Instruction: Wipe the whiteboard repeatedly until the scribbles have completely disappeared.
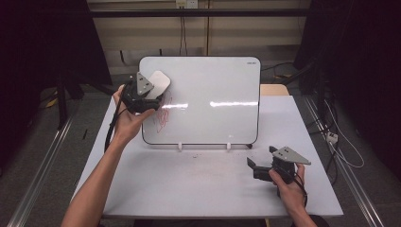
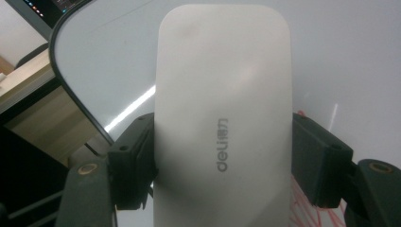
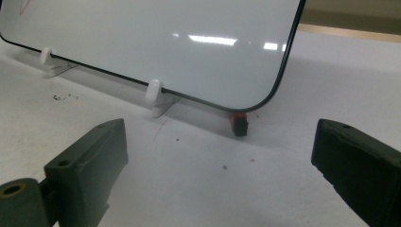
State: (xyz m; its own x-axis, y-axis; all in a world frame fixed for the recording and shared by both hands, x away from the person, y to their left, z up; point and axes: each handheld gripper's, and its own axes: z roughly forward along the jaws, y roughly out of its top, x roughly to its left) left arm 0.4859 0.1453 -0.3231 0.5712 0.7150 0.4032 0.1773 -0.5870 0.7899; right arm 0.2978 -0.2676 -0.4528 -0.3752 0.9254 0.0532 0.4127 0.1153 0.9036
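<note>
Near the whiteboard's (image 1: pixel 208 94) upper left corner, our left tongs (image 1: pixel 142 97) clamp the eraser (image 1: pixel 158 82) just above the red scribble (image 1: pixel 163 116), which we judge needs downward wiping next, while our right tongs (image 1: pixel 260 168) rest apart.

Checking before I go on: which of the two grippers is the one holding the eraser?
The left gripper, up at the whiteboard's top left corner: its jaws clamp the white eraser above the red scribble. The right gripper rests open on the table.
</note>
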